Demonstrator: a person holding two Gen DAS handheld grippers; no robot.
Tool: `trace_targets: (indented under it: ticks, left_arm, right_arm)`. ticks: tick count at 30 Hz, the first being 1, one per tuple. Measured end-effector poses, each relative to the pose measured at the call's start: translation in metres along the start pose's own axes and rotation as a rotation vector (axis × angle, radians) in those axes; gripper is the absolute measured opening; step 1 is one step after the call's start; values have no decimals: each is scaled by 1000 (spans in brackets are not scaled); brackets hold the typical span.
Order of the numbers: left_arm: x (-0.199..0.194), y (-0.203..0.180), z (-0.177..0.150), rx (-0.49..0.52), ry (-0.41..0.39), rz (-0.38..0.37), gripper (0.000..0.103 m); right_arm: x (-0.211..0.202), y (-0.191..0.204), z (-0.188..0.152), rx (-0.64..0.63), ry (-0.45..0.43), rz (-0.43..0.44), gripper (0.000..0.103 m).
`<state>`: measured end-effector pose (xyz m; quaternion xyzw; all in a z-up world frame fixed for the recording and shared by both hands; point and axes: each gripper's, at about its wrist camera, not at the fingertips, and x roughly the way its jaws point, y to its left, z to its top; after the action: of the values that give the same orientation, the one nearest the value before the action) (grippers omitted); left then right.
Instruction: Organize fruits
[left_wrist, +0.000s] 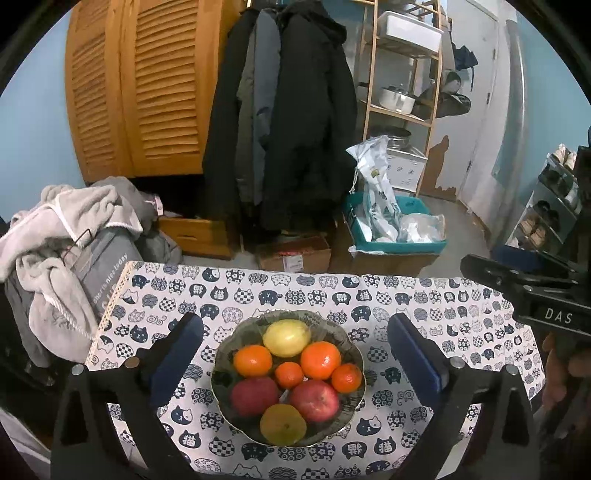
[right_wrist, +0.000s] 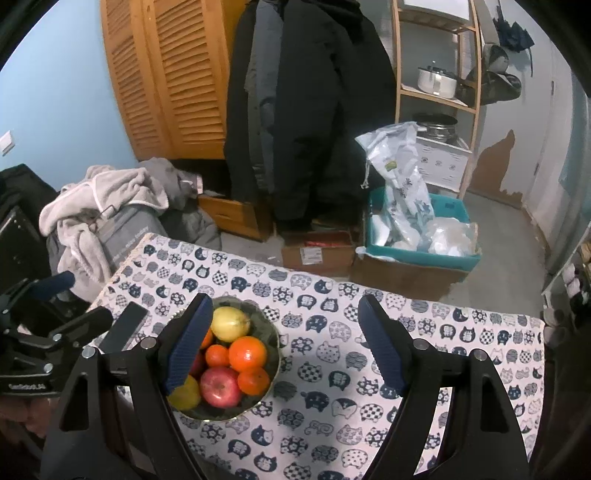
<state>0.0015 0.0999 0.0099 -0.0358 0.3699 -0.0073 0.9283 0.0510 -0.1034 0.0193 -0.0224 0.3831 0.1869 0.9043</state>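
Note:
A patterned bowl (left_wrist: 354, 354) sits on the cat-print tablecloth (left_wrist: 424, 295). It holds a lemon (left_wrist: 286, 338), several oranges (left_wrist: 320, 360), two red apples (left_wrist: 314, 400) and a yellow-green fruit (left_wrist: 282, 424). My left gripper (left_wrist: 295, 350) is open and empty, its fingers either side of the bowl, above it. My right gripper (right_wrist: 284, 347) is open and empty, to the right of the bowl (right_wrist: 271, 354); its left finger (right_wrist: 188, 347) hides part of the fruit. The lemon (right_wrist: 231, 324) and one apple (right_wrist: 220, 386) show there.
The right gripper's body (left_wrist: 535, 295) shows at the right of the left wrist view; the left gripper's body (right_wrist: 48, 332) at the left of the right wrist view. Behind the table: laundry pile (left_wrist: 66, 236), coats (left_wrist: 288, 129), cardboard box (left_wrist: 293, 254), teal bin (left_wrist: 395, 229).

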Motion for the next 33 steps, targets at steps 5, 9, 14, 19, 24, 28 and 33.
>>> trace_targets:
  ticks: [5,9,14,19,24,28,33]
  left_arm:
    - [6,0,-3,0,28,10,101]
    - [7,0,-4,-3,35,7,101]
    - [7,0,-3,7,34,15,101]
    - [7,-1,-3,2,34,12,101]
    - [6,-1,-4,1,36,11,101]
    - [7,-1,-5,4,45,11,101]
    - [7,-1,-6,5,48,17,101]
  right_arm:
    - [1,-4,-1,9,9,-7,80]
    - [3,-5,-3,13,19,-12,80]
    - [4,-5,-4,11,27,-13,80]
    - [4,-5,-4,13,25,-16,80]
    - [4,-5,-5,13,26,-15,80]
    - [4,-6,-6,13,27,-16,80]
    - [4,-6,-7,13,28,-16,80]
